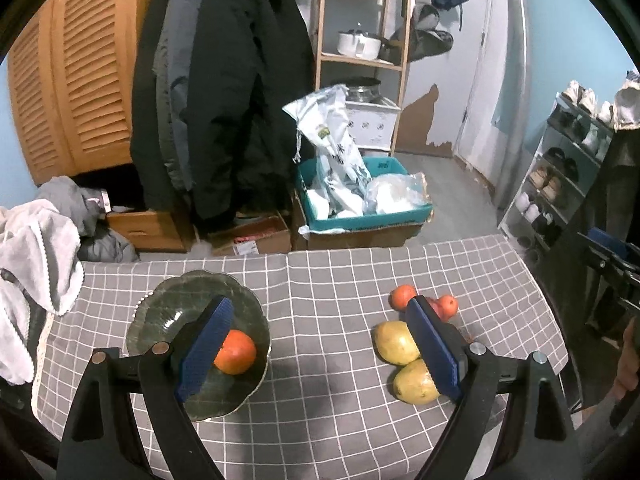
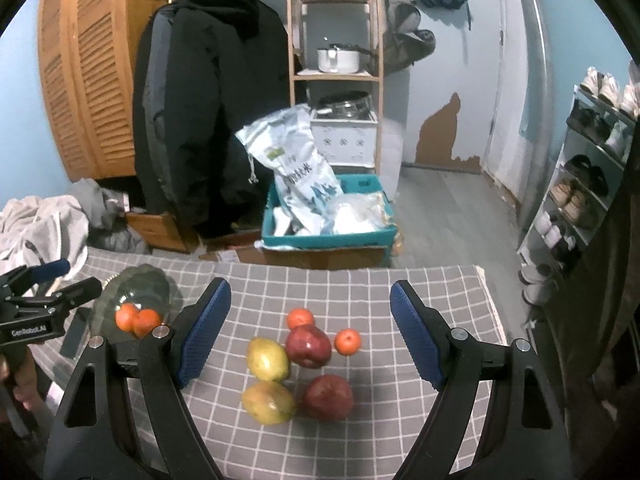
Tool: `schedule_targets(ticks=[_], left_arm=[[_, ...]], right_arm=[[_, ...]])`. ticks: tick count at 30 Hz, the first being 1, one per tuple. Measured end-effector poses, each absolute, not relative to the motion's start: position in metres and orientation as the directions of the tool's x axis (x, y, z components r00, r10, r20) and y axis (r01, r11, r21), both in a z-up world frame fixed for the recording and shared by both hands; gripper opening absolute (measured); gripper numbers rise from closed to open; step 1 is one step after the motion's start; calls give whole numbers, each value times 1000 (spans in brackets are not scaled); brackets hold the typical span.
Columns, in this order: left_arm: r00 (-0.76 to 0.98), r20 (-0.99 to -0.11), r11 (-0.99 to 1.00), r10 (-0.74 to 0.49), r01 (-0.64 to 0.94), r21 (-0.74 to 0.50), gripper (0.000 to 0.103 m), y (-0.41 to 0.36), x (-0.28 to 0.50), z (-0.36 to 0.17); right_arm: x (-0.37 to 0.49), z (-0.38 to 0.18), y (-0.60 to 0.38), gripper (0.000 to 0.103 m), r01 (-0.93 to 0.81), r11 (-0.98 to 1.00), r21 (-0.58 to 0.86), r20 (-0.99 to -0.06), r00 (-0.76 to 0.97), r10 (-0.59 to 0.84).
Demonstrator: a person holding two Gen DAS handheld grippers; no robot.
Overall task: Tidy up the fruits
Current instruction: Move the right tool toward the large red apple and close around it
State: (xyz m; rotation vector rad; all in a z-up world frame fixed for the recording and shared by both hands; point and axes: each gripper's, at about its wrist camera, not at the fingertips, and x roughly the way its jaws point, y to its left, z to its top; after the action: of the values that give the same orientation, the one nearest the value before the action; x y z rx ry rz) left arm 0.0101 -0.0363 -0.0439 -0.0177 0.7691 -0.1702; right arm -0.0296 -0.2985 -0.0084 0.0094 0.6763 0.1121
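Note:
A green glass bowl [image 1: 196, 312] sits on the grey checked tablecloth at the left, with an orange [image 1: 235, 351] in it. My left gripper [image 1: 320, 344] hangs open over the cloth between the bowl and the loose fruit, holding nothing. In the right wrist view the bowl [image 2: 136, 284] holds two oranges [image 2: 136, 320]. My right gripper [image 2: 310, 332] is open above the pile: two mangoes [image 2: 267, 359], two red apples [image 2: 308, 346] and two oranges [image 2: 347, 341]. None of these touches its pads. The left gripper [image 2: 74, 276] shows at the left edge there.
The table's far edge [image 2: 320, 270] drops to the floor, where a teal box [image 2: 328, 236] of bags stands. Dark coats [image 1: 224, 100] hang behind, a shoe rack [image 2: 580, 200] is on the right, and grey laundry [image 1: 36, 248] lies beside the bowl. A hand [image 1: 628, 360] shows at right.

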Motion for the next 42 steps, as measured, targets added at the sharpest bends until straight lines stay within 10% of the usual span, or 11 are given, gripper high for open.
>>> schedule_targets(ticks=[42], left_arm=[[391, -914, 965, -109, 261, -4, 90, -122, 42, -197]], right_arm=[[10, -201, -320, 82, -120, 992, 38, -925, 372, 80]])
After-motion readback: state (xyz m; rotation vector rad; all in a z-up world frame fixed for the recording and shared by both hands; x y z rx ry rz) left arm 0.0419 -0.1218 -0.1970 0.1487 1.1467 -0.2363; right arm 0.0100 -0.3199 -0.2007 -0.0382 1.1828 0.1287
